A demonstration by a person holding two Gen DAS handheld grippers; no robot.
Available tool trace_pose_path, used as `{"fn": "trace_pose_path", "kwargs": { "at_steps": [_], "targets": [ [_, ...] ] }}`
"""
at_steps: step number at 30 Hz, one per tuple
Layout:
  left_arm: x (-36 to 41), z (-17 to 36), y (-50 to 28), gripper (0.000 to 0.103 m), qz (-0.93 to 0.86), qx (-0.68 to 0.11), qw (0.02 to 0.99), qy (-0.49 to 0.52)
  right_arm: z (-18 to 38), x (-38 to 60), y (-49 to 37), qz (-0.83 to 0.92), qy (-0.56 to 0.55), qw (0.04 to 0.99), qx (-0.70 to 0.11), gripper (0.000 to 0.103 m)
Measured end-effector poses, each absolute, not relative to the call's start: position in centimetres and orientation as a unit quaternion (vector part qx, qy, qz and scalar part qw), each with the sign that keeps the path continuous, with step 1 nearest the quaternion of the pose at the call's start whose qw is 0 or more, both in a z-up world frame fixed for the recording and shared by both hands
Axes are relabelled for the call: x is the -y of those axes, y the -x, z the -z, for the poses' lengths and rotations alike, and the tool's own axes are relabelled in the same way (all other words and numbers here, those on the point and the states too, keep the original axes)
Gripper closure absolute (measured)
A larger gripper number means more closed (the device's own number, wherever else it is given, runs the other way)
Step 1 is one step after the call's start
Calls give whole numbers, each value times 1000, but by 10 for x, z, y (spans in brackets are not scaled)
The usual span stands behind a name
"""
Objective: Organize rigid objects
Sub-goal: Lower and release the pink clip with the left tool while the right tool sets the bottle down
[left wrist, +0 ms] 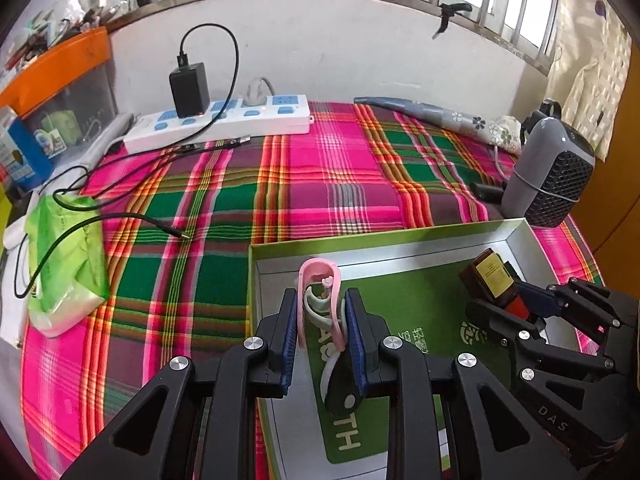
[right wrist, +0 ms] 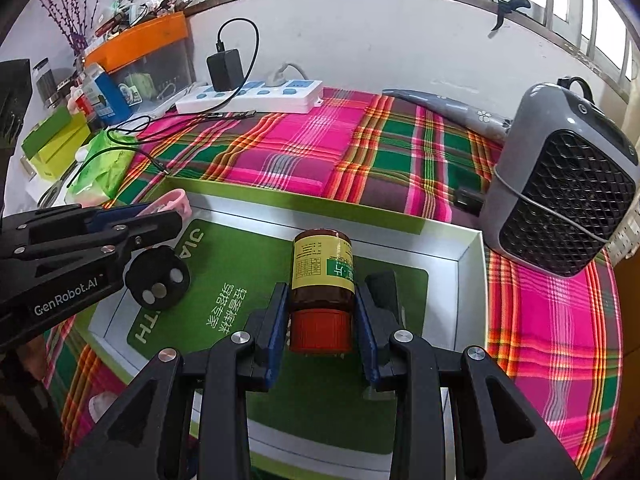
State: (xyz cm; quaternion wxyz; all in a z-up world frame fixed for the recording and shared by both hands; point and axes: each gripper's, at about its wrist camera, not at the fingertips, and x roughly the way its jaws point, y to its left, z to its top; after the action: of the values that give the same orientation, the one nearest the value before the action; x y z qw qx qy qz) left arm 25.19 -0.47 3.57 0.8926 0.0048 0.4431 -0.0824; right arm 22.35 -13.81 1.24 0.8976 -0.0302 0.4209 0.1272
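So both grippers are hovering over the open green-lined box [left wrist: 516, 236] on the plaid cloth [right wrist: 304, 140]. The left gripper [left wrist: 320, 320] is clamping a pink clip [left wrist: 318, 280] upright between its pads, and the right gripper [right wrist: 322, 316] is squeezing a brown pill bottle [right wrist: 322, 268] lying along the fingers, orange cap toward the camera. I'm guessing the clip is light and springy, so it's worth gripping it on the flat sides. The bottle looks stiff but slick and round; holding the labelled body seems safer than the cap.
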Motion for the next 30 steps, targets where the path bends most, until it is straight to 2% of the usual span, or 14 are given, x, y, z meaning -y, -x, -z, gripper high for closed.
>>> {"fn": "trace_pose_path", "kwargs": {
  "at_steps": [30],
  "targets": [
    [15, -19, -259, 80, 90, -465, 881, -22, -1, 131, -232, -138, 33, 892, -430, 70]
  ]
}}
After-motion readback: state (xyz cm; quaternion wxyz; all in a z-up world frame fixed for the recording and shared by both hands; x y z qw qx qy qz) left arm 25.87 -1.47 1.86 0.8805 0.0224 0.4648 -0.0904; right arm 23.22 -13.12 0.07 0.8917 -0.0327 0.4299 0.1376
